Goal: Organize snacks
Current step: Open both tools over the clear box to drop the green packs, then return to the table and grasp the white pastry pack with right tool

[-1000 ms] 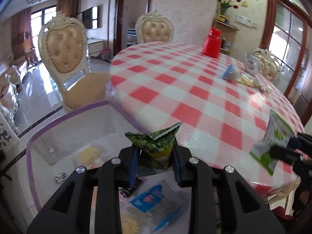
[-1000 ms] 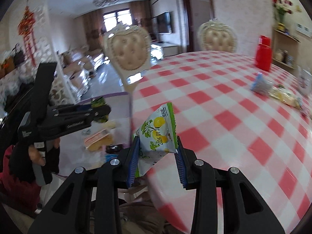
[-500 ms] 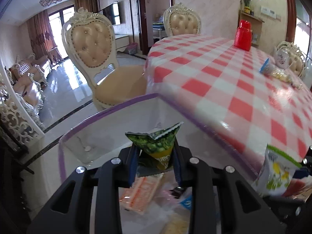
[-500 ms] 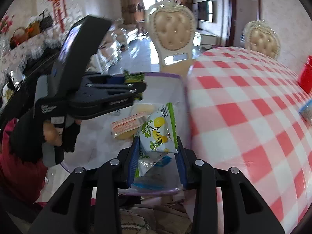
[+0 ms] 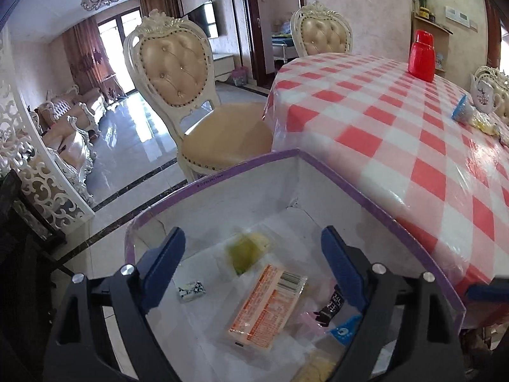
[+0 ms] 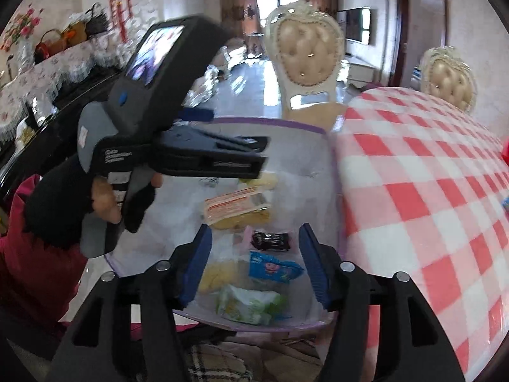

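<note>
I see both grippers over the purple-rimmed box (image 5: 350,178) beside the checked table (image 5: 397,121); left gripper (image 5: 251,264) jaws opening, nothing pinched, blurred green packet (image 5: 245,251) below inside; right gripper (image 6: 254,267) jaws opening, green-white packet (image 6: 251,305) lying loose in the box

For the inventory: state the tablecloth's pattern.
Red and white checks on the tablecloth, clearest in the left wrist view.

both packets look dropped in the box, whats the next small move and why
Probably lift both grippers up and clear of the box, then head back to the table. The left gripper and right gripper have jaws opening with nothing between them, the green packets lie inside the box, and more snacks wait on the table.
</note>
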`<state>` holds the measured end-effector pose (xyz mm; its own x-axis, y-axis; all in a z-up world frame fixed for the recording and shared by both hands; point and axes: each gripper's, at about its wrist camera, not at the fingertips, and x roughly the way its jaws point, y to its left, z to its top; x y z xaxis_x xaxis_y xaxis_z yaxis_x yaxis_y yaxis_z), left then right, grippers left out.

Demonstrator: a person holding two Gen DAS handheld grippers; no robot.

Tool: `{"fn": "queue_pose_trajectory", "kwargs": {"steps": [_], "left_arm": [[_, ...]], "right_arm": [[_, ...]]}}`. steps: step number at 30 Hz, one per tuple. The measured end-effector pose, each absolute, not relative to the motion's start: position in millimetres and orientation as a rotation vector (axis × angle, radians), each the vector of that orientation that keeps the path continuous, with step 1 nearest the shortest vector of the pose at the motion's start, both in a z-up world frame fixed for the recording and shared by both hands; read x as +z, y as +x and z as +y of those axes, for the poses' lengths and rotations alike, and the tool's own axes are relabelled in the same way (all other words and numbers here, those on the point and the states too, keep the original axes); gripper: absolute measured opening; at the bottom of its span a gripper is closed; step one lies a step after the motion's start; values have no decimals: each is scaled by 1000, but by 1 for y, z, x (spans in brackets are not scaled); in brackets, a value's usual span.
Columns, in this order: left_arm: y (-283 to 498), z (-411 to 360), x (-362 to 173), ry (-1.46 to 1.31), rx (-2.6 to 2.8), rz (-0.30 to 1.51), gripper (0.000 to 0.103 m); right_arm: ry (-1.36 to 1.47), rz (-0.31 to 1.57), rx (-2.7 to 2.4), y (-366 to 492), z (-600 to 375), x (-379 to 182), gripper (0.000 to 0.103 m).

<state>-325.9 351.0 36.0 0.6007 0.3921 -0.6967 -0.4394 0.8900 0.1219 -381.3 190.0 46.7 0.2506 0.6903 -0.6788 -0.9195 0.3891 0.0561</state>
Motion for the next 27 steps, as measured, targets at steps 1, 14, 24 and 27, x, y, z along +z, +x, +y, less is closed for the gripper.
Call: {"fn": "queue_pose_trajectory", "kwargs": {"steps": [1, 14, 24, 27], "left_arm": [[-325, 350, 36, -67, 489, 792, 94], [-277, 218, 87, -186, 60, 778, 101], [-115, 46, 71, -290, -127, 738, 101], [-64, 8, 43, -262, -145, 783, 101]], "right_arm": [[-371, 690, 1120, -377, 184, 48, 65], [90, 607, 528, -294, -35, 52, 87], [299, 642, 164, -221, -194, 27, 87], [383, 694, 111, -196, -229, 18, 87]]}}
